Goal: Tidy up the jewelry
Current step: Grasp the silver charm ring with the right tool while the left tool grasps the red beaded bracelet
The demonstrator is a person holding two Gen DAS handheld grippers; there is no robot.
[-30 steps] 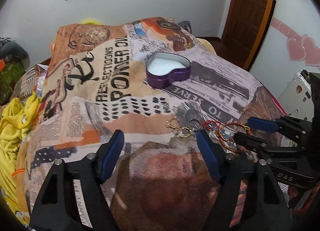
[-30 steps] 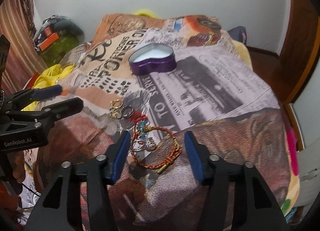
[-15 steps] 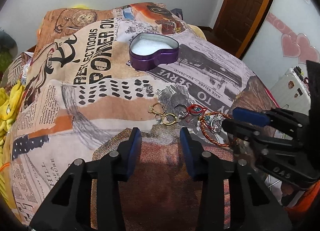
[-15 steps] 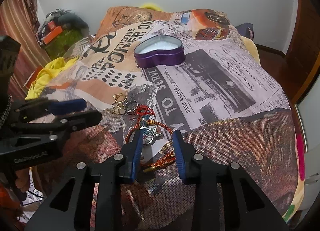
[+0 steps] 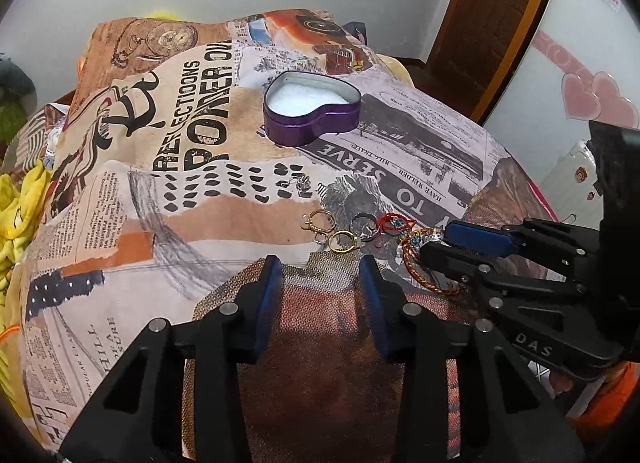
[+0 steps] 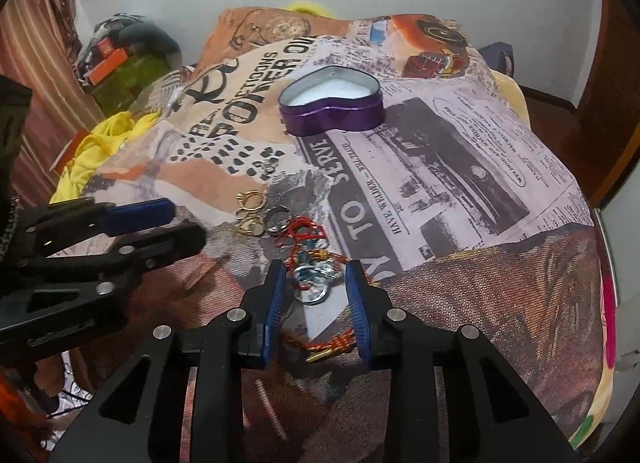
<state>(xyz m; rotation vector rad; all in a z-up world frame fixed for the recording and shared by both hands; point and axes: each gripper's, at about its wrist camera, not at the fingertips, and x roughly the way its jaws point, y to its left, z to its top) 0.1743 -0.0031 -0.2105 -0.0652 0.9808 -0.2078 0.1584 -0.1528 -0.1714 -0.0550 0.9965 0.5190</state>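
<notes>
As seen from left wrist: gold rings, dark ring and red cord bracelet lie on printed blanket, purple heart tin beyond, uncovered, white inside. Left gripper jaws part open, nothing between; just narrowed. Bracelet partly hidden behind right gripper.

Right wrist: right gripper jaws, just narrowed, straddle bracelet with silver-blue charms; pad contact unclear.
</notes>
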